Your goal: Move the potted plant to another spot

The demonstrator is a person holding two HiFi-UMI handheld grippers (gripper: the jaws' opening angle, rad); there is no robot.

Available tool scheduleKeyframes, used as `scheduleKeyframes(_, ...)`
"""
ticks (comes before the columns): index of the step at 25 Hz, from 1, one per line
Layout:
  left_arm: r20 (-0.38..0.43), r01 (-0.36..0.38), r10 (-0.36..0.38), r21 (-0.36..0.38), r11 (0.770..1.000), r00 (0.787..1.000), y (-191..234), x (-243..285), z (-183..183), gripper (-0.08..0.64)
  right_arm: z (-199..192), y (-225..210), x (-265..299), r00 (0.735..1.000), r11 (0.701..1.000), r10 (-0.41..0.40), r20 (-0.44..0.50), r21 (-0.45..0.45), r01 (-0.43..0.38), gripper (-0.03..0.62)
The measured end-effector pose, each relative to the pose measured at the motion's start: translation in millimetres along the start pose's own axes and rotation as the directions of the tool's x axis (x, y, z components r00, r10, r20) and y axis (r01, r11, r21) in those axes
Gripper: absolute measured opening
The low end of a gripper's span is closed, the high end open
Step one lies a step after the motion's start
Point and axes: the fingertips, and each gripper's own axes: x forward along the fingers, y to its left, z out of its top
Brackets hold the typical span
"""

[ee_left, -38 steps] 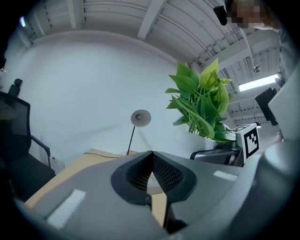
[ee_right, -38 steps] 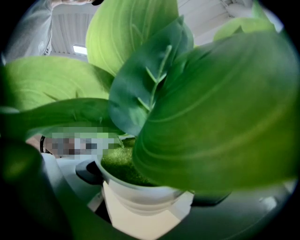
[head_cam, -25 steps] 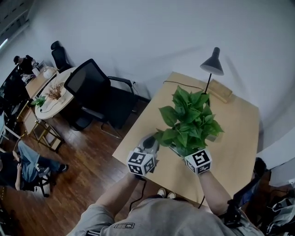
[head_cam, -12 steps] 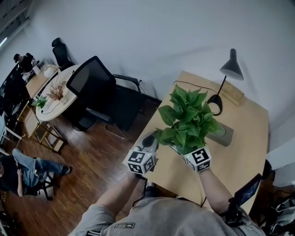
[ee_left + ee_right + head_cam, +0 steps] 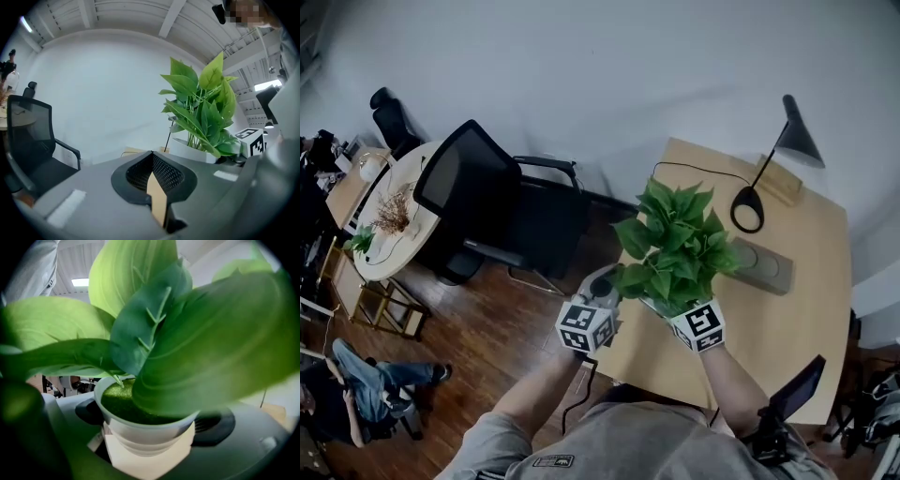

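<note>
- Green leaves of the plant [image 5: 670, 246] spread above the left edge of the wooden table [image 5: 787, 328], near its front corner.
- White pot [image 5: 140, 427] is pinched by the right gripper [image 5: 149, 448], one jaw against each side below the rim. Whether its base touches the table cannot be told.
- Grey left gripper [image 5: 152, 178] hangs just left of the plant, by the table's edge, jaws pressed together with nothing between them.
- Black lamp [image 5: 795, 141] stands at the far side of the table. A grey block [image 5: 761, 266] lies near its round base, just right of the plant.
- Black chair [image 5: 478, 192] stands on the floor, well apart to the left.
</note>
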Motion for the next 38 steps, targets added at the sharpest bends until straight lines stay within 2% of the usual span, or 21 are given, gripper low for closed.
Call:
scheduleKeyframes(7, -0.106, 0.046, -0.048, -0.023, 0.999, 0.993, 50.2, 17.2, -50.4, -0.007, -57.4, 6.9, 54.9, 0.998, 0.998, -0.019, -0.058, 0.055, 0.022, 0.548)
scheduleKeyframes(13, -0.163, 0.069, -0.075, -0.045, 0.997, 0.984, 44.9, 38.1, -67.0, -0.008, -85.5, -5.5, 55.7, 0.993, 0.994, -0.023, -0.115, 0.102, 0.035, 0.548)
scheduleKeyframes(19, -0.243, 0.081, -0.095, -0.067, 0.994, 0.965, 60.4, 50.7, -104.3, -0.008, -123.8, -5.4, 79.0, 0.989, 0.993, -0.015, -0.149, 0.111, 0.032, 0.547)
scheduleKeyframes(29, -0.286, 0.076, -0.099, -0.089, 0.993, 0.953, 65.3, 65.3, -142.0, -0.008, -161.2, -6.4, 92.0, 0.984, 0.995, -0.004, -0.181, 0.099, 0.023, 0.548)
scheduleKeyframes(35, -0.281, 0.066, -0.09, -0.095, 0.993, 0.955, 71.7, 71.3, -147.1, -0.008, -162.1, -9.5, 98.3, 0.985, 0.996, 0.006, -0.171, 0.094, 0.011, 0.548)
scheduleKeyframes(38, -0.288, 0.064, -0.089, -0.095, 0.993, 0.953, 68.9, 72.9, -151.2, -0.008, -164.5, -9.7, 94.4, 0.985, 0.998, 0.019, -0.172, 0.062, -0.008, 0.549)
